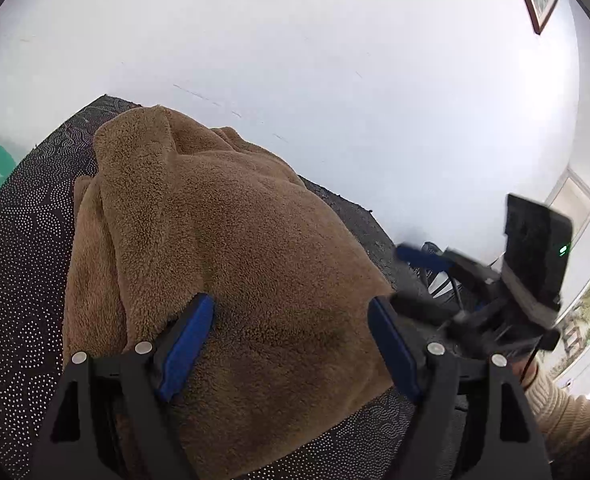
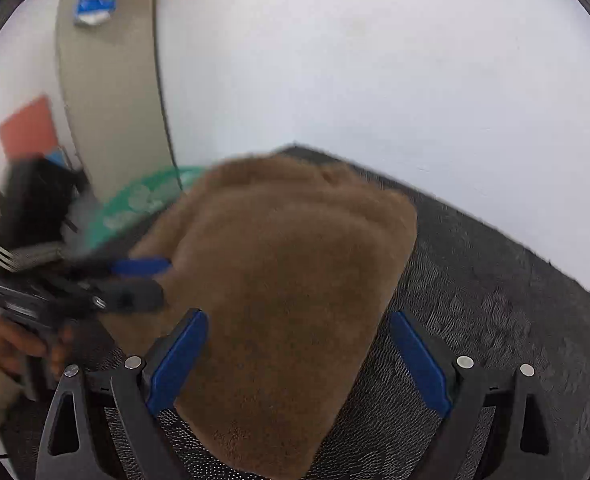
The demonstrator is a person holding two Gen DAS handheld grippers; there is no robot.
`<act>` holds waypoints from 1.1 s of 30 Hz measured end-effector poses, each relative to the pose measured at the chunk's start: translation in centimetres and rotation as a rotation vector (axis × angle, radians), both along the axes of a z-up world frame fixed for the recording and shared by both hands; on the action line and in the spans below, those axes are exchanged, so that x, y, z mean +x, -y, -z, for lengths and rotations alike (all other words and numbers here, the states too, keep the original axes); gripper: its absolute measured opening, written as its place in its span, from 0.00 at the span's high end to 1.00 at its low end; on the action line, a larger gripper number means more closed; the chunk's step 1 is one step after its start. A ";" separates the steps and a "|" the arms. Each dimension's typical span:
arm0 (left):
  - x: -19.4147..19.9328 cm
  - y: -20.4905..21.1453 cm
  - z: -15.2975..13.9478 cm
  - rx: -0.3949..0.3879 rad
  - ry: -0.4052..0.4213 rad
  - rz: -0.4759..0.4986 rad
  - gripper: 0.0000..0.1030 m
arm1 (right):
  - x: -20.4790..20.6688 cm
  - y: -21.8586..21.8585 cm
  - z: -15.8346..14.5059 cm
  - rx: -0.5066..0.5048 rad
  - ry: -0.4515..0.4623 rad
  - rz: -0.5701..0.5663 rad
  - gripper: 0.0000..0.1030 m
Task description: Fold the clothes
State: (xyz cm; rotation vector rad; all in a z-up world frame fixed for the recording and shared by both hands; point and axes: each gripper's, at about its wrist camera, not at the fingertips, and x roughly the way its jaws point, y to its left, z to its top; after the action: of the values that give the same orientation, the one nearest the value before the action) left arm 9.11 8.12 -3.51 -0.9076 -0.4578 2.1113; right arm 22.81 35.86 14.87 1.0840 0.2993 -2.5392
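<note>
Left wrist view: brown fleece garment (image 1: pixel 223 240) on dotted dark cloth (image 1: pixel 23 280) by white wall (image 1: pixel 295 40); both jaws wide, empty.

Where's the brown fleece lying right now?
The brown fleece lies bunched on the dark dotted table cover by the white wall, in the middle of both wrist views, with the open left tool right over its near edge.

The folded garment (image 1: pixel 223 248) lies on the bench (image 1: pixel 19 264), reaching toward the wall (image 1: pixel 295 60) behind it. Left hand-held gripper (image 1: pixel 291 344) hangs over the garment's near part; right hand-held gripper (image 2: pixel 299 364) over its right edge.
</note>
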 end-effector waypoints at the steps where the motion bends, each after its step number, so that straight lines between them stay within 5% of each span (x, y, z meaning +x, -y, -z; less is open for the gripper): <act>1: 0.0 0.0 0.0 -0.001 -0.002 0.000 0.20 | -0.1 0.1 0.9 0.013 0.017 0.012 0.08; 7: -0.7 0.1 0.6 0.022 0.009 0.004 0.20 | -0.4 -1.0 4.8 -0.068 0.103 0.078 0.06; 13: -1.4 0.1 0.8 0.002 0.013 -0.009 0.20 | 0.3 -0.5 5.0 -0.043 0.049 0.099 0.03; 22: 0.3 0.3 -1.5 -0.127 0.025 -0.082 0.20 | 4.1 0.6 -0.4 0.006 -0.140 0.073 0.03; 29: -0.2 0.3 -0.4 -0.112 0.042 -0.075 0.20 | 2.4 1.4 5.4 0.063 0.050 0.083 0.02; 33: -0.9 1.6 0.4 -0.010 0.071 -0.057 0.20 | 1.5 0.8 6.0 0.002 0.105 0.096 0.02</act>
State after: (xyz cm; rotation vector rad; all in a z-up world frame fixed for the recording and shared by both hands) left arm 8.26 6.52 -3.95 -0.9889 -0.5158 2.1401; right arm 24.34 35.08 8.86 1.2550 0.2266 -2.5537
